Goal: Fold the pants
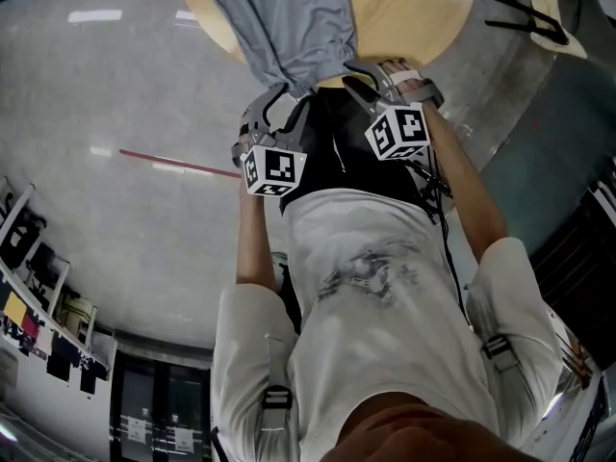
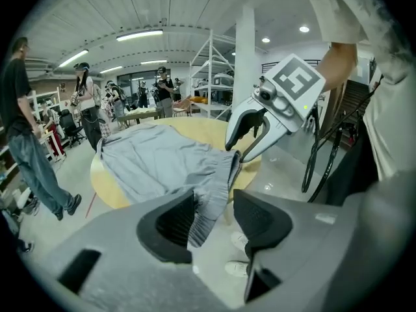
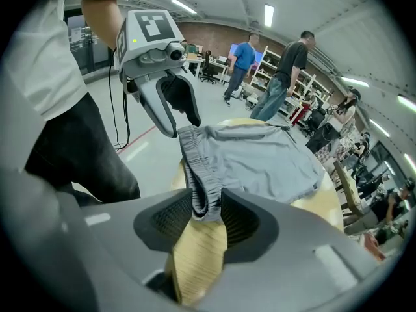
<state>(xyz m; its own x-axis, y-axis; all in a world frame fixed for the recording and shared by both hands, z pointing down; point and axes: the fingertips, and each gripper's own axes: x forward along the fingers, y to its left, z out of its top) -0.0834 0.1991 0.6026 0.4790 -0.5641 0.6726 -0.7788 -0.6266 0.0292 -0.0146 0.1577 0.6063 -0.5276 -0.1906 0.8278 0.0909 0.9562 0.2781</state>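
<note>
Left tool [image 1: 277,112] and right tool [image 1: 377,80] sit side by side at the near edge of a round, pale wooden counter [image 1: 414,8], each pointing down and away from the person, marker cubes facing up.

In the left gripper view, the left tool [image 2: 211,210] has its black ribbed pads spread well apart. The gathered elastic waistband of the grey cloth pants [image 2: 162,161] hangs loose in the gap, nearer the left pad. The right tool [image 2: 239,149] shows beyond it, fingertips at the waistband's right corner.

In the right gripper view, the right tool [image 3: 208,216] is also spread. A fold of waistband droops between its pads and about fills the gap, with no visible squeeze on it, and the wooden counter [image 3: 198,259] shows below. The left tool [image 3: 183,125] stands at the waistband's left corner.

The pants [image 1: 289,17] lie flat on the counter, legs running to the far side. The waistband is at the near edge and spills slightly over it [image 3: 260,158].

A grey polished floor [image 1: 115,114] with a thin red line [image 1: 178,165] lies to the left. Several people [image 3: 286,70] stand far off among shelving.
</note>
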